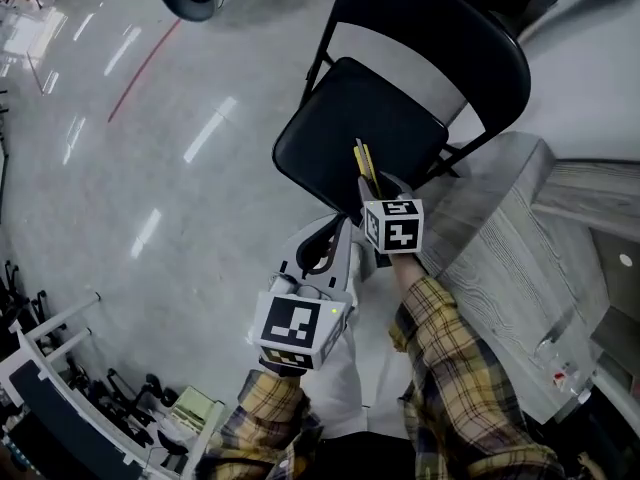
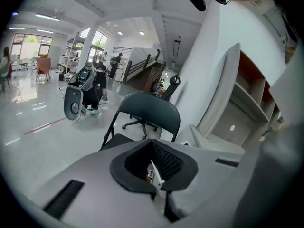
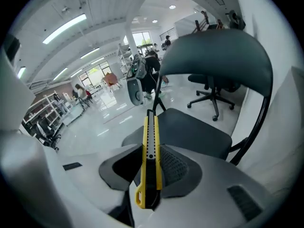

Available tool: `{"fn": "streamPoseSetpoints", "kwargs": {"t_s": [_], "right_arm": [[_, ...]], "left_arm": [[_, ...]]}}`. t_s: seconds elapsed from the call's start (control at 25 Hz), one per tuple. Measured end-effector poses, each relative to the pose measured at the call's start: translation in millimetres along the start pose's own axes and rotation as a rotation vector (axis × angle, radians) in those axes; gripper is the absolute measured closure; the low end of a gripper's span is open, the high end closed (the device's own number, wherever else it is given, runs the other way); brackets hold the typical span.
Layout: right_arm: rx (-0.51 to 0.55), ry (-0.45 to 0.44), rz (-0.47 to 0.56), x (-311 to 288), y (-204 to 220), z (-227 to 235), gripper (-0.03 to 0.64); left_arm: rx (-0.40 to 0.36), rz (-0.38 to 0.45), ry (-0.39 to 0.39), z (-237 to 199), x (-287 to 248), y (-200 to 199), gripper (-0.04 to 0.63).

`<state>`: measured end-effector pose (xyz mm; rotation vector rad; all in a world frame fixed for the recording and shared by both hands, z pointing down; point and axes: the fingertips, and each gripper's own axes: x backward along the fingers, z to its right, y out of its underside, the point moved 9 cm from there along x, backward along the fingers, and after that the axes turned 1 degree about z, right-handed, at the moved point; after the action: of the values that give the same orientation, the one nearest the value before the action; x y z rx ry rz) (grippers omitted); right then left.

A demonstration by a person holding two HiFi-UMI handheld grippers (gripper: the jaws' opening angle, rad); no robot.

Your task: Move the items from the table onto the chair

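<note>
Yellow utility knife (image 3: 149,151) pinched edgewise between jaws of right gripper (image 3: 151,175), tip mid-frame over chair seat (image 3: 199,127), left gripper (image 2: 153,169) jaws nipping small white item (image 2: 156,175)

Seat (image 1: 340,128) of the folding chair is bare across its top, open to approach from its near edge and from the left over open floor (image 1: 150,168). Backrest (image 1: 450,18) closes the far side; table (image 1: 500,258) corner stands just beside the seat's right edge, leaving a narrow gap. 1 office chair (image 3: 216,91) stands well behind the backrest.
</note>
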<state>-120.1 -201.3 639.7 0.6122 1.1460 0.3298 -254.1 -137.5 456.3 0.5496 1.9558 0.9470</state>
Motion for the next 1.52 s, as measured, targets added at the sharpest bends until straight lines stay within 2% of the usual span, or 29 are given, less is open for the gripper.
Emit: {"fn": "streamPoseSetpoints", "kwargs": {"t_s": [0.32,0.44,0.76,0.92,1.08,1.2,1.52], "right_arm": [[-0.079,0.073,-0.130,-78,55,28,0.491],[-0.086,0.096,-0.180,-95,68,36,0.491],[-0.110,0.101,-0.248,-108,94,44,0.489],[-0.097,0.089,-0.264,-105,84,40,0.488],[-0.091,0.099,-0.217,-91,54,34,0.488],[-0.092,0.084,-0.140,-69,19,24,0.488],[-0.110,0.001,0.093,57,-57,-28,0.488]], "left_arm": [[0.084,-0.052,-0.039,-31,-26,43,0.592],[0.111,-0.048,-0.060,-37,-27,52,0.592],[0.132,-0.056,-0.074,-48,-16,61,0.592],[0.121,-0.049,-0.068,-47,-12,56,0.592],[0.093,-0.041,-0.054,-41,-4,41,0.592],[0.056,-0.012,-0.035,-35,2,18,0.592],[-0.034,0.063,0.031,19,38,-60,0.592]]}}
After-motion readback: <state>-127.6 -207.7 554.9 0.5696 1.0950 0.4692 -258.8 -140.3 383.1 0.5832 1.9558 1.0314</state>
